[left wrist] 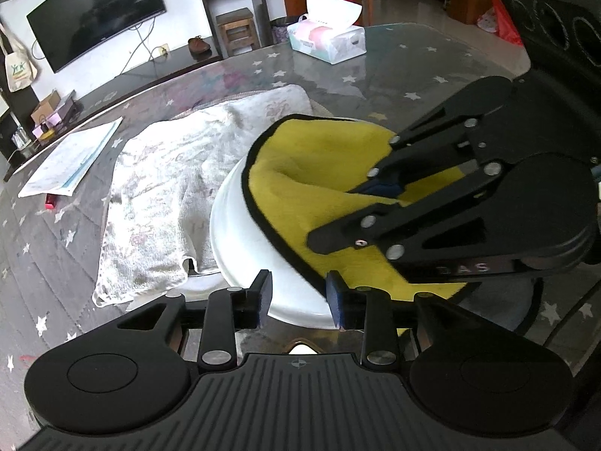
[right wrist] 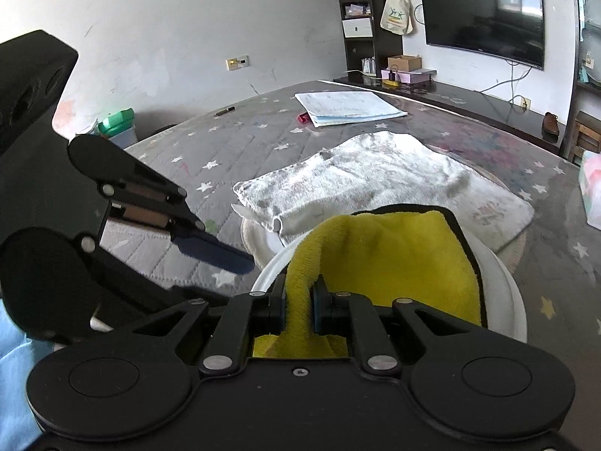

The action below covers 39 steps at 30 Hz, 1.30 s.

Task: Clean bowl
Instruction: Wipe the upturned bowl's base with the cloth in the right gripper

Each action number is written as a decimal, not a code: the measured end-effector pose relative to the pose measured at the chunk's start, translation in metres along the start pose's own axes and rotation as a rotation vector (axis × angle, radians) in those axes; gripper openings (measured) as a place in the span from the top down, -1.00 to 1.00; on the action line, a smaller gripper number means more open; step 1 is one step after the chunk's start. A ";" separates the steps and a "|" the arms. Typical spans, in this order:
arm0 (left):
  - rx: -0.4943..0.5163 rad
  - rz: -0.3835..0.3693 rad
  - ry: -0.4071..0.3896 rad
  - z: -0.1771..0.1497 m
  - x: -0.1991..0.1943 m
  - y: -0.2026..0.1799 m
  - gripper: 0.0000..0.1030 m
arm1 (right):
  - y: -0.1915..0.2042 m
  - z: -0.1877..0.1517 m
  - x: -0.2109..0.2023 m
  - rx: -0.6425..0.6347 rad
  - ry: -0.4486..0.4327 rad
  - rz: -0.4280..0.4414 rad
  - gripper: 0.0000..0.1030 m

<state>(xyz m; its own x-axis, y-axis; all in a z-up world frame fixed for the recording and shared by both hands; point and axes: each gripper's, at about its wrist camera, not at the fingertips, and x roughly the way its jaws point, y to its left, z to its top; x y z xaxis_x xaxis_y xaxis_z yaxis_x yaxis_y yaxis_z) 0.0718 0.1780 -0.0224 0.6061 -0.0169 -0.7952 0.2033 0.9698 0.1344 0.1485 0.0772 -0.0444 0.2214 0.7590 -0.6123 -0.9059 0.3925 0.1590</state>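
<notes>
The bowl (left wrist: 240,225) is white and stands on the table (left wrist: 413,71), its far side against a pale towel (left wrist: 161,188) spread flat. A yellow cloth (left wrist: 315,173) with a black edge lies in the bowl and covers most of the interior; one edge hangs over the rim. What lies under the cloth is hidden.

The right gripper (right wrist: 298,302) is closed on a fold of the cloth, with the fold pinched between its pads above the bowl. The left gripper (left wrist: 298,297) is parted at the near rim of the bowl. The rim lies between its fingers (left wrist: 263,293); contact between pads and rim cannot be determined.

In the left wrist view the right gripper covers the right part of the bowl. In the right wrist view the near rim is cut off behind the gripper body. A tissue box (left wrist: 326,41) stands well apart at the far end, and papers (right wrist: 349,107) lie beyond the towel.
</notes>
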 end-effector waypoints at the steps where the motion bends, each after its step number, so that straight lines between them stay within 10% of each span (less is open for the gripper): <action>1: -0.001 -0.002 0.000 0.000 0.001 0.001 0.34 | 0.000 0.001 0.002 -0.002 0.000 -0.001 0.73; 39: -0.036 0.021 -0.017 0.014 0.009 0.017 0.17 | -0.063 0.032 0.036 0.091 -0.051 -0.134 0.40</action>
<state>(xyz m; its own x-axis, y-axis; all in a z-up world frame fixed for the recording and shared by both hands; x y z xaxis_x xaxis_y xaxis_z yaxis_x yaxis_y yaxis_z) 0.0912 0.1911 -0.0190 0.6227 -0.0005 -0.7825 0.1627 0.9782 0.1289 0.2251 0.0967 -0.0518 0.3580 0.7210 -0.5932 -0.8310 0.5357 0.1496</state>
